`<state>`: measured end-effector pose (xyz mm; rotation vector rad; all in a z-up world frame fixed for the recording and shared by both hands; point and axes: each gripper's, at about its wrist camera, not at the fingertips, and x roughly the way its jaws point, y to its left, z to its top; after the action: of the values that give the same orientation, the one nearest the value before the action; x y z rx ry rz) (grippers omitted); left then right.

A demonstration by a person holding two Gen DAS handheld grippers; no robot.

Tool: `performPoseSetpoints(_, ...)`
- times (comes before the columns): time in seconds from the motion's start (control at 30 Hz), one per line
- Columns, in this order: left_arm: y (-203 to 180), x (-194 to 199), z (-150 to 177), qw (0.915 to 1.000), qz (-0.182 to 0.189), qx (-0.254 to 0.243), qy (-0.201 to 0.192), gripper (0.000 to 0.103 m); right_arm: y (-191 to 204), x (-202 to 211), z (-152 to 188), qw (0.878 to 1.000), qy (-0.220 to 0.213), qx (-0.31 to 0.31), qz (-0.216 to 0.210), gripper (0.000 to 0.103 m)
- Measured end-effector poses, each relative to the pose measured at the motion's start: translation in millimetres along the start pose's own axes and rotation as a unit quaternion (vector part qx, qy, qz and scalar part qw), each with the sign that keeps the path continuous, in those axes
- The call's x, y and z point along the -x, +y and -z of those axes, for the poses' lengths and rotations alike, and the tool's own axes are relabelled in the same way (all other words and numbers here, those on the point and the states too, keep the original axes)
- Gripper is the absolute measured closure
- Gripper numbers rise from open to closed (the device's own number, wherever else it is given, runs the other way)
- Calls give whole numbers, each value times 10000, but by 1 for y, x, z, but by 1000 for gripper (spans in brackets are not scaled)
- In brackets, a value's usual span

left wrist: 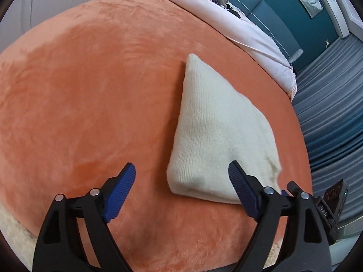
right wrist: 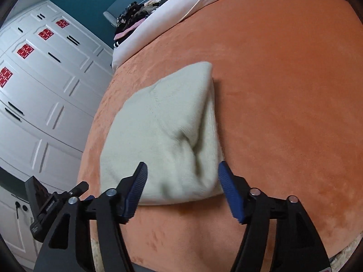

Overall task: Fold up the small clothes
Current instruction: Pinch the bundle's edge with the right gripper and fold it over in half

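Evidently folded already, the cream knitted woollen garment (left wrist: 215, 136) lies flat on the orange plush bed blanket (left wrist: 90, 90), at 1 o'clock from the released left gripper (left wrist: 181, 192); the right gripper (right wrist: 182, 190), fingers spread, straddles its near edge.

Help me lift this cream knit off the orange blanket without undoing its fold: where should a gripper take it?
Grip the thick near edge of the cream knit, coming in low from the near side. There the layers bulge into a rounded roll that open jaws could straddle, and the right gripper already faces it.
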<state>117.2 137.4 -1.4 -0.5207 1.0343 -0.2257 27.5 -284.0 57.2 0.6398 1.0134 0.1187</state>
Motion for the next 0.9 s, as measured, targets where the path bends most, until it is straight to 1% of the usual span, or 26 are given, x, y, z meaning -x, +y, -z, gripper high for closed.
performPoseSetpoints(0.1,-8,-22,-2,9998,-16,-98,163,21,-5,-31,-3,9993,226,-264,97,28)
performPoseSetpoints(0.17,-12,-36,1,9994,-52,-216,247,21,-13,-54,1,9978,464,-447,176,28)
performPoseSetpoints(0.2,-12,-47,1,9988,-248,-256,345,27,-14,-62,2,9971,582,-469,167,35)
performPoseSetpoints(0.23,-14,-54,1,9981,-307,-271,463,42,-10,-62,0,9973,591,-391,168,54)
performPoseSetpoints(0.27,-15,-56,0,9980,-202,-230,553,50,-1,-55,-6,9983,484,-251,185,63)
performPoseSetpoints(0.3,-16,-50,3,9983,-185,-223,502,50,8,-40,-8,9995,294,-108,50,81)
performPoseSetpoints(0.33,-22,-45,1,9982,-236,-376,393,50,19,-26,-14,9999,111,74,-3,82)
performPoseSetpoints(0.4,-31,-40,5,9963,-368,-709,318,50,31,-16,-18,9989,-29,466,64,82)
performPoseSetpoints(0.43,-33,-43,8,9952,-439,-810,343,49,30,-23,-17,9977,63,621,255,81)
performPoseSetpoints(0.47,-32,-48,11,9942,-527,-849,406,48,24,-37,-12,9958,307,702,509,80)
performPoseSetpoints(0.5,-31,-53,12,9936,-591,-843,464,46,13,-58,-4,9918,656,740,815,77)
performPoseSetpoints(0.53,-30,-57,14,9936,-623,-795,509,43,4,-64,4,9914,683,701,872,68)
performPoseSetpoints(0.6,-33,-55,19,9932,-701,-818,446,42,4,-51,7,9940,549,562,762,66)
performPoseSetpoints(0.67,-43,-48,21,9903,-865,-1018,378,42,11,-31,7,9942,367,509,874,66)
performPoseSetpoints(0.73,-53,-39,24,9872,-1014,-1195,284,44,26,-10,6,9919,56,755,1016,66)
performPoseSetpoints(0.8,-61,-28,22,9865,-1022,-1278,120,44,43,11,0,9882,-326,1060,1054,66)
performPoseSetpoints(0.87,-72,-15,16,9875,-920,-1275,-74,44,64,18,-13,9851,-483,1317,993,67)
performPoseSetpoints(0.9,-75,-11,13,9878,-893,-1270,-149,44,75,17,-23,9837,-507,1436,960,70)
